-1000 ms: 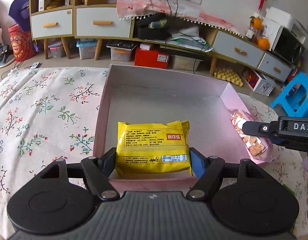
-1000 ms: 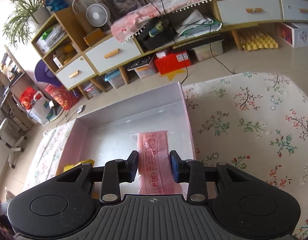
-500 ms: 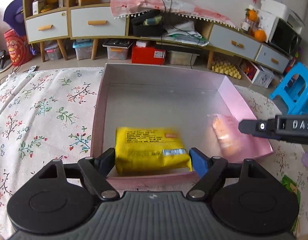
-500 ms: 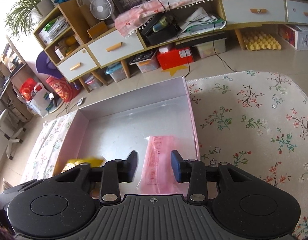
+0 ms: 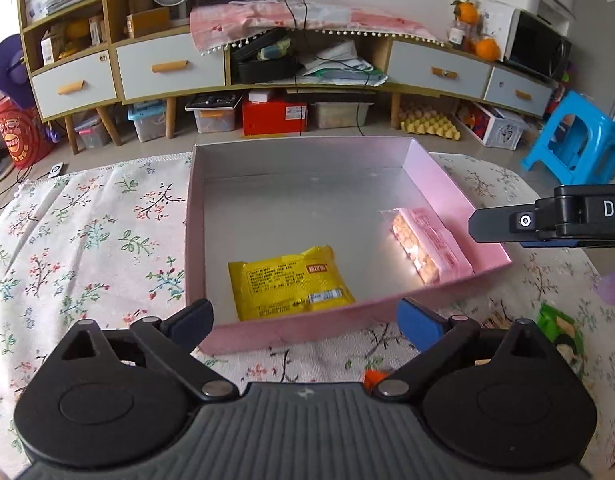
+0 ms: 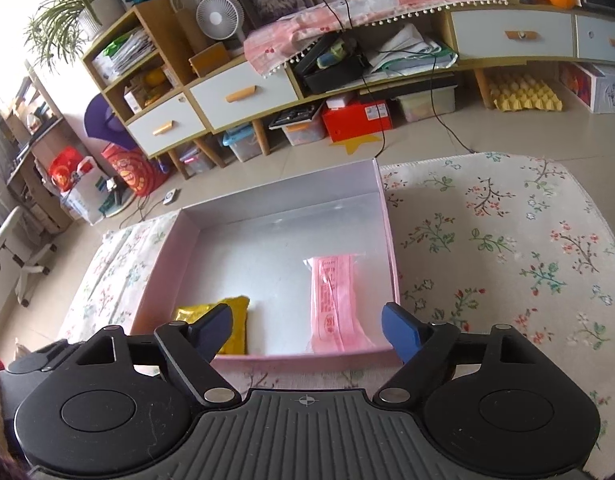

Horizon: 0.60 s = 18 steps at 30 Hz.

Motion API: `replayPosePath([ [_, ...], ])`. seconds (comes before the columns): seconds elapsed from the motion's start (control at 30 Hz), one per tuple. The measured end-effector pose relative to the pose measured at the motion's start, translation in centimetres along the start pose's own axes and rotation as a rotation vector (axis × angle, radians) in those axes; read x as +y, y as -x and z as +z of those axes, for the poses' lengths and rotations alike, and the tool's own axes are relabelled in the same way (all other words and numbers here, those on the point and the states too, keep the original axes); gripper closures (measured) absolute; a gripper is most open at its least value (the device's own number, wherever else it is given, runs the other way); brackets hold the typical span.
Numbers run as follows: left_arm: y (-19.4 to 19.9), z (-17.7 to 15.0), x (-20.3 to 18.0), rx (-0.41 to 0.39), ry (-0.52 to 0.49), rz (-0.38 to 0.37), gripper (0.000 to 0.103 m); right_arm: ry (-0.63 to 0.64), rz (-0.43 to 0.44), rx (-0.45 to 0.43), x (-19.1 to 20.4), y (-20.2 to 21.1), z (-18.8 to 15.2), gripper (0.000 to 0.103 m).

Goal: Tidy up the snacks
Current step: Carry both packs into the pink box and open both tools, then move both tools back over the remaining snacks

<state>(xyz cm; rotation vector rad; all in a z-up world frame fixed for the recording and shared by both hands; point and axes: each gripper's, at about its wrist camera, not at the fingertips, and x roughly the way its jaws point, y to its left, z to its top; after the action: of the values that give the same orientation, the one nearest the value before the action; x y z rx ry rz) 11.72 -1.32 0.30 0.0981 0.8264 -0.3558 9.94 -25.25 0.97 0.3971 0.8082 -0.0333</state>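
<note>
Our left gripper (image 5: 305,316) hung just above the near wall of the pink box (image 5: 195,216), its jaws spread wide and opening, with nothing pinched between the blue pads (image 5: 417,322). Our right gripper (image 6: 307,330) hovered over the same near edge from the other side, its jaws likewise parted and opening, empty, the pads clear of every packet.

Inside the box we saw two snacks lying flat on the silvery floor. The yellow snack packet (image 5: 289,282) lay near the front wall, towards the left half, label side up and slightly skewed. The pink snack packet (image 5: 427,246) lay against the right wall, lengthwise along it, with round orange biscuits showing through its clear strip. The two packets were well apart, and the back half of the box held nothing we could make out.

The box sat on a floral tablecloth (image 5: 87,240). On the cloth outside the box, to the right of our left gripper, a green packet (image 5: 559,330) lay beside a small orange-red item (image 5: 373,378) that was mostly hidden behind the gripper body.
</note>
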Motion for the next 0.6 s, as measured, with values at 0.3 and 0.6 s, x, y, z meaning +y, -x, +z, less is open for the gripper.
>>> replayPosePath([
  [0.3, 1.9, -1.2, 0.2, 0.023, 0.001, -0.01, 0.0, -0.004, -0.059, 0.05, 0.0, 2.0, -1.9, 0.012],
  [0.6, 3.2, -2.4, 0.5, 0.092, 0.034, -0.029, 0.0, 0.009, -0.097, 0.103, 0.0, 4.5, -3.5, 0.01],
])
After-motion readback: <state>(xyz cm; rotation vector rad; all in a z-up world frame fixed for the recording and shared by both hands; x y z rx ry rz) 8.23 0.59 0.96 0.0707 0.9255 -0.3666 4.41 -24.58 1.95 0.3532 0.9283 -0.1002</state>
